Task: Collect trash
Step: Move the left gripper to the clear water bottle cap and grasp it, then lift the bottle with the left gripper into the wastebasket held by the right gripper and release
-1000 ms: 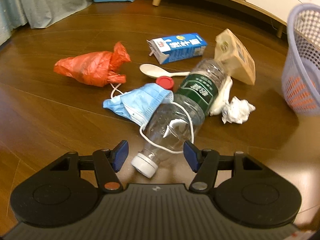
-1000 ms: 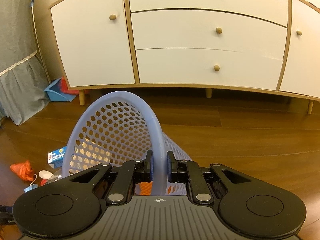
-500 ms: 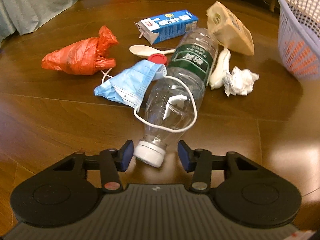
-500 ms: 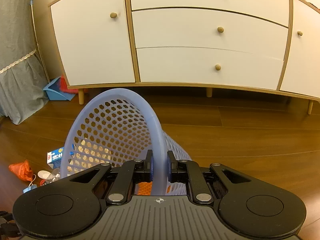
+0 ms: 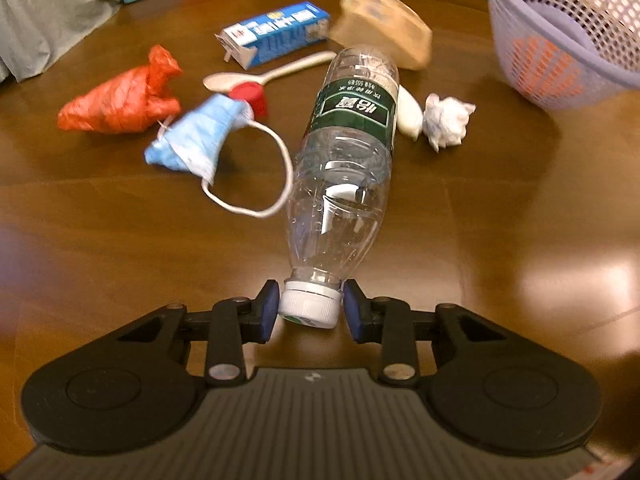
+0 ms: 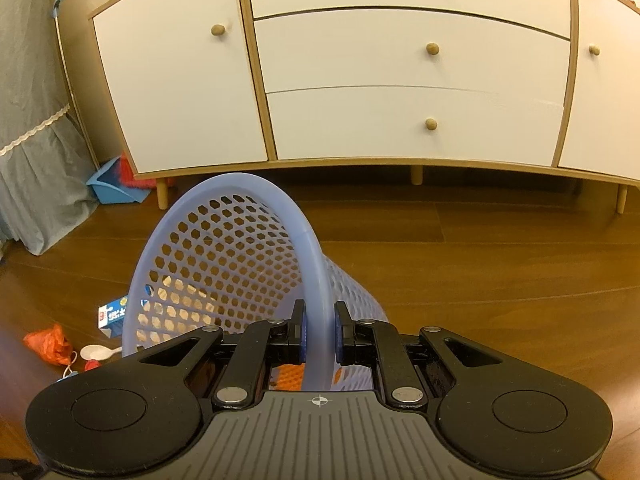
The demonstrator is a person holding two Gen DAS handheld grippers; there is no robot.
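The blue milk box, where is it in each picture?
Left wrist view: the milk box lies near the top middle, on the floor beyond the spoon.
Right wrist view: the milk box peeks out at lower left, partly hidden behind the basket.
Shared landmark: the red bag, left of the box in both views.

I see a dark brown wooden plank floor (image 6: pixel 480 264) with glossy light reflections at the right of the left wrist view. A white sideboard (image 6: pixel 360 80) with a light wood frame, round wooden knobs and short legs fills the upper half of the right wrist view. Grey cloth (image 6: pixel 36 160) with lace trim hangs at left. A blue dustpan (image 6: pixel 112 188) sits beside the sideboard's leg.
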